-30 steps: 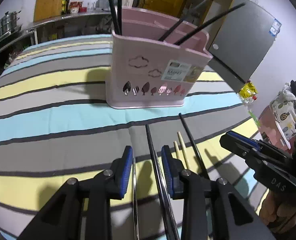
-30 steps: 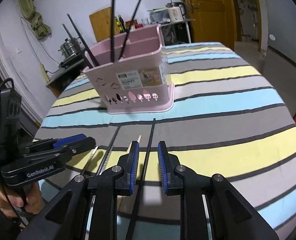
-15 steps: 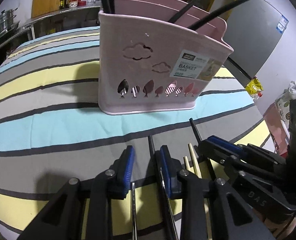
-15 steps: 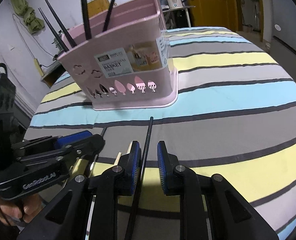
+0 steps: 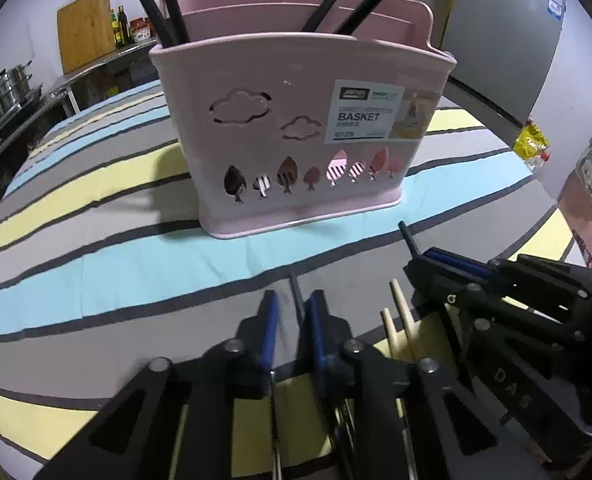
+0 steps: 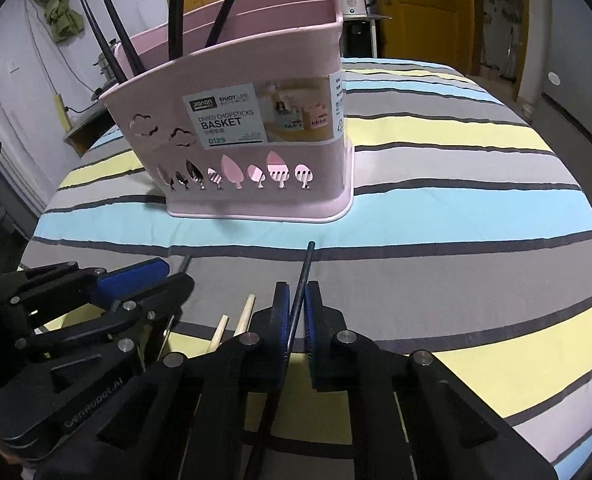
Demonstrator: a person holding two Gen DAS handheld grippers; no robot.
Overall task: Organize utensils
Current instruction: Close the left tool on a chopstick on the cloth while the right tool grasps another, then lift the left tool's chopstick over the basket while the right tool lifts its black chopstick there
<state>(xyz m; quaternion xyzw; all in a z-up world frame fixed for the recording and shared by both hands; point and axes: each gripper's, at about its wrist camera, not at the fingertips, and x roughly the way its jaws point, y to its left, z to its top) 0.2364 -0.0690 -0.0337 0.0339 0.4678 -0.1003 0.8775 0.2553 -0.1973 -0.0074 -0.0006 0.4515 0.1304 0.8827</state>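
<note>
two grippers low over the striped cloth, each with a black chopstick between its fingers

nearest, the right gripper (image 6: 296,312) had its blue pads drawn in narrow on a black chopstick (image 6: 302,276), the pads touching it on both sides, its tip pointing toward 12 o'clock. the left gripper (image 5: 292,320) sat just beside it at about 9 o'clock, fingers a little apart with a second dark chopstick (image 5: 296,292) between them; whether the pads pressed it i could not tell. between the two grippers lay a pair of pale wooden chopsticks (image 6: 236,320) flat on the striped tablecloth (image 6: 456,208). farther off toward 12 o'clock stood the pink chopsticks basket (image 6: 248,136), upright, with four black chopsticks (image 6: 176,12) leaning out of its top.
</note>
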